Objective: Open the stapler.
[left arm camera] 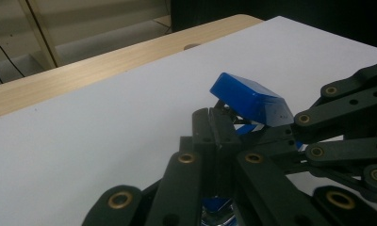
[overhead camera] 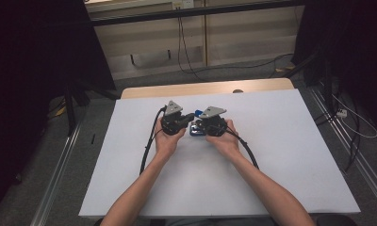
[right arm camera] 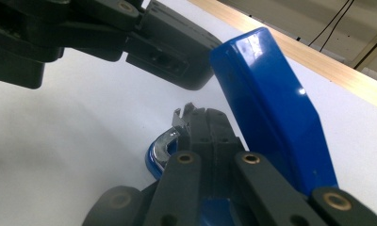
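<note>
From where I stand, the person's two forearms reach in from the near edge of the white surface point(overhead camera: 271, 155), and the hands meet near its middle. The left hand-held gripper point(overhead camera: 189, 117) sits in the left hand point(overhead camera: 168, 139), its cable point(overhead camera: 149, 143) looping back along the surface toward the near side. From above its jaws look drawn together, pointing right toward the other tool.

Between the two tools lies a blue stapler point(overhead camera: 195, 129), which from overhead is little more than a sliver of blue, mostly covered by the black bodies. The left gripper view tells more: the left hand-held gripper point(left arm camera: 216, 123) has its jaws closed up tight, their tips just under the raised blue top arm of the stapler point(left arm camera: 250, 99), which is tilted up and open. Whether the tips actually pinch any part of it, I cannot tell.

The right gripper view gives what the overhead misses altogether: the stapler point(right arm camera: 271, 113) is hinged wide open, its blue arm rising steeply, and a shiny metal part point(right arm camera: 165, 141) shows at its base. The right hand-held gripper point(right arm camera: 203, 123) has its jaws shut together against that metal part, beside the blue base lying on the surface. The right hand point(overhead camera: 225, 139) holds this tool just right of the stapler, with its cable point(overhead camera: 247, 150) trailing off to the near right.
</note>
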### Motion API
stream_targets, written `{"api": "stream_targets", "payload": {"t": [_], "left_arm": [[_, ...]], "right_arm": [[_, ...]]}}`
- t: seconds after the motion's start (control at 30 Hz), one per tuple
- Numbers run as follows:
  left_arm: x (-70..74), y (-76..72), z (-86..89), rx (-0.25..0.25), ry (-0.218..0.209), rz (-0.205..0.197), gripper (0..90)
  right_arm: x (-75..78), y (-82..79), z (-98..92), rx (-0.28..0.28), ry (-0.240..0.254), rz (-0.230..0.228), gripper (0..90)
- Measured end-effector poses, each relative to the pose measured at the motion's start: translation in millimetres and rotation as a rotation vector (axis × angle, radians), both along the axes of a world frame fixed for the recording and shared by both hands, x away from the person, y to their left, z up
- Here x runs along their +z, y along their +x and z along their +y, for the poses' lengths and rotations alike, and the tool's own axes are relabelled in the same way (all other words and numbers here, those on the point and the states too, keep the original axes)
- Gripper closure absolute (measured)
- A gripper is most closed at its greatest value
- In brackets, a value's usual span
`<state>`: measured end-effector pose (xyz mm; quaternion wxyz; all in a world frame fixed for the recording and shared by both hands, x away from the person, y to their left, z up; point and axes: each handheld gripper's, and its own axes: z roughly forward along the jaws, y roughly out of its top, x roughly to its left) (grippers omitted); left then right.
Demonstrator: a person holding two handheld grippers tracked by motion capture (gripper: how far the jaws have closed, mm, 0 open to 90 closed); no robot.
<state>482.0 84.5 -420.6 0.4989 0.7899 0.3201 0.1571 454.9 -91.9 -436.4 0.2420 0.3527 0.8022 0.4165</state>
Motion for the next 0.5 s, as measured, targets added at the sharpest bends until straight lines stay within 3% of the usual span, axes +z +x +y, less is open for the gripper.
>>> {"api": "stream_targets", "payload": {"t": [0.17, 0.37, 0.5], "left_arm": [[-0.5, 0.6, 0.5, -0.002, 0.011, -0.003, 90.0], [-9.3, 4.0, 1.8, 0.008, 0.042, 0.029, 90.0], [-13.7, 5.6, -0.3, 0.0, 0.04, 0.042, 90.0]], "right_arm": [[0.3, 0.4, -0.3, -0.02, -0.009, 0.009, 90.0], [-1.3, 0.4, 1.4, -0.03, -0.007, 0.016, 90.0], [-1.1, 0.4, 1.3, -0.029, -0.007, 0.016, 90.0]]}}
